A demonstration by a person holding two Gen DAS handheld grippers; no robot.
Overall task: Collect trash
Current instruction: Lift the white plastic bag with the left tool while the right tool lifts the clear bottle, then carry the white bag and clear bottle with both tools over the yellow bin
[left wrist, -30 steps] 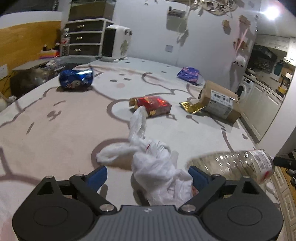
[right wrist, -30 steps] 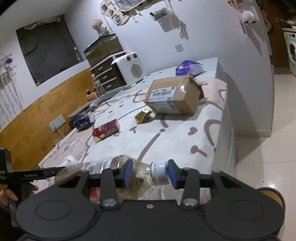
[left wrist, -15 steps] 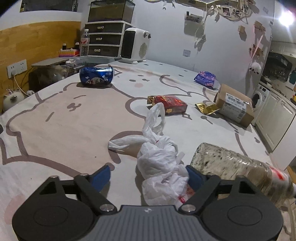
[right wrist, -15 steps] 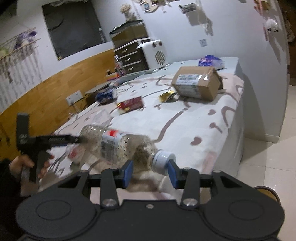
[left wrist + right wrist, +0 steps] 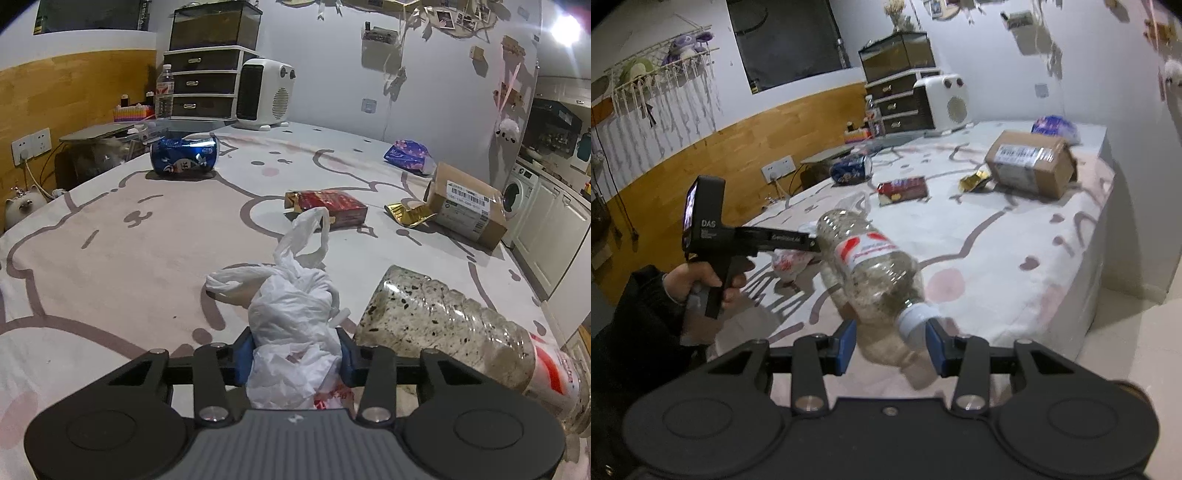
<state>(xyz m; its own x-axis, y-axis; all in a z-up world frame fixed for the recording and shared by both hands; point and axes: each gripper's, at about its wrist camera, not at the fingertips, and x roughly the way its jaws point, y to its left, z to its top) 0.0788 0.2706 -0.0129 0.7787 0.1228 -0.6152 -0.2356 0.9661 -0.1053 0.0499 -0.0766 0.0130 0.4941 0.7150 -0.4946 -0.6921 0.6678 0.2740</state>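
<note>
My left gripper (image 5: 295, 356) is shut on a crumpled white plastic bag (image 5: 293, 314) that lies on the patterned table cover (image 5: 110, 240). My right gripper (image 5: 891, 344) is shut on a clear plastic bottle (image 5: 873, 269) near its white cap end and holds it tilted above the table edge. The bottle also shows at the lower right in the left wrist view (image 5: 461, 332). The bag shows beside the bottle in the right wrist view (image 5: 788, 260), next to the left gripper's handle.
On the table lie a red packet (image 5: 328, 206), a gold wrapper (image 5: 408, 214), a cardboard box (image 5: 467, 205), a blue crushed packet (image 5: 183, 157) and a purple packet (image 5: 406, 155). A white heater (image 5: 264, 94) and drawers (image 5: 201, 81) stand at the back. The table's right edge drops to the floor (image 5: 1126, 350).
My left gripper has closed on the white bag. My right gripper has swung the bottle left and closer to the bag, staying shut on it.
</note>
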